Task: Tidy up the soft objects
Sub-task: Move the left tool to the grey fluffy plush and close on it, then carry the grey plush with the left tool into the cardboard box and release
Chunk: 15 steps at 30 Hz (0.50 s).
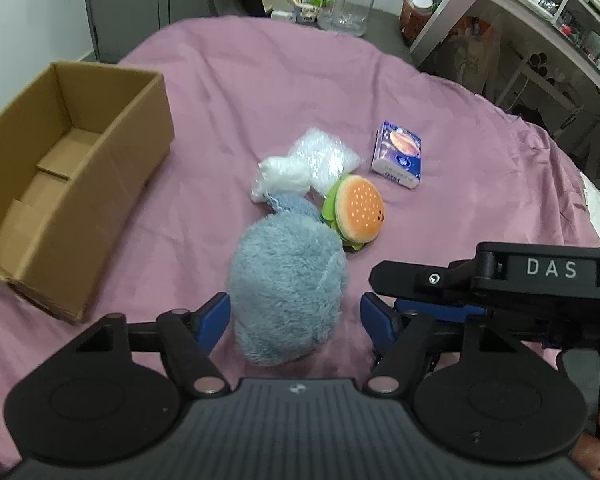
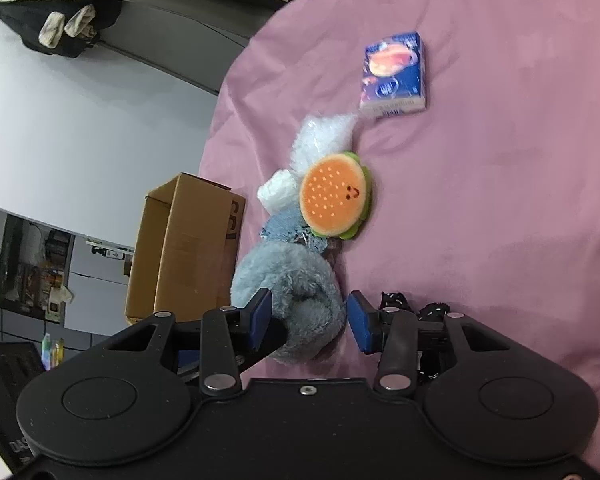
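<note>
Left wrist: left gripper point(image 1: 294, 316) standing open, straddling blue plush point(image 1: 286, 292); long axis running forward; cardboard box point(image 1: 112, 152) lying left.
Right wrist: right gripper point(image 2: 308, 318) gaping too, flanking plush point(image 2: 296, 280) end; nearer arm unclear.

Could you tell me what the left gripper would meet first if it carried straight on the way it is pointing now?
Most likely the fluffy blue plush: it already lies between the open fingers of the left gripper, directly ahead. Beyond it sits the burger plush.
</note>
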### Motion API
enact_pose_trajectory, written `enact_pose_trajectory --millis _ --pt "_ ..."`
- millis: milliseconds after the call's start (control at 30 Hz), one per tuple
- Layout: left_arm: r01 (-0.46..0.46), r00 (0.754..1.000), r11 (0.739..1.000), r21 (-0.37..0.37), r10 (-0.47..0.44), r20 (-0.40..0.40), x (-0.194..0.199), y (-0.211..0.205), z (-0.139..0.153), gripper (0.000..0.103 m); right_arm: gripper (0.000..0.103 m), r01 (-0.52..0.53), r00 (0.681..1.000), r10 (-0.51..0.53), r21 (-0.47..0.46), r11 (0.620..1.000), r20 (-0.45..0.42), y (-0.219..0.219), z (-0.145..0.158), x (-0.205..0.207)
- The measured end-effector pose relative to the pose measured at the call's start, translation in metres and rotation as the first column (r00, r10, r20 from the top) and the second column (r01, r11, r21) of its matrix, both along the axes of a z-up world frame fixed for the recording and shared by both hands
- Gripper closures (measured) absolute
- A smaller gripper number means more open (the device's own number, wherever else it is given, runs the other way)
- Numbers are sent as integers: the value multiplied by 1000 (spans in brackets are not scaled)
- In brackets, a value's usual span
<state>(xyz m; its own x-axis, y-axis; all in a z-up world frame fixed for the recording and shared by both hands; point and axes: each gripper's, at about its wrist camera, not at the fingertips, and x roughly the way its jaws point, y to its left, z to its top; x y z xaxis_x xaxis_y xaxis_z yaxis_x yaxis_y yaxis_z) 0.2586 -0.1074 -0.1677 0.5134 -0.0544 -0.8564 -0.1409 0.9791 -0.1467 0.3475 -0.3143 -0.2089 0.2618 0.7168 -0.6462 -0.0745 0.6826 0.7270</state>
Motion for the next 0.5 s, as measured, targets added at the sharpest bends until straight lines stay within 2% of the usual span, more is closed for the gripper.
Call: enact_pose_trajectory --millis 100,133,333,500 --pt "-9 1000 1000 26 9 -7 6 0 -10 38 59 3 1000 -3 12 1000 -26 -1 -7 4" --pt "-16 1000 999 29 17 -8 9 2 -13 46 59 5 1000 -4 10 1000 -31 -1 -9 5" --pt "-69 997 998 -1 69 22 11 16 -13 70 59 -42 999 42 -9 999 -31 18 -15 10" --pt "-95 995 995 -36 96 25 6 29 -6 73 59 -64 998 63 -6 998 -13 30 -11 12"
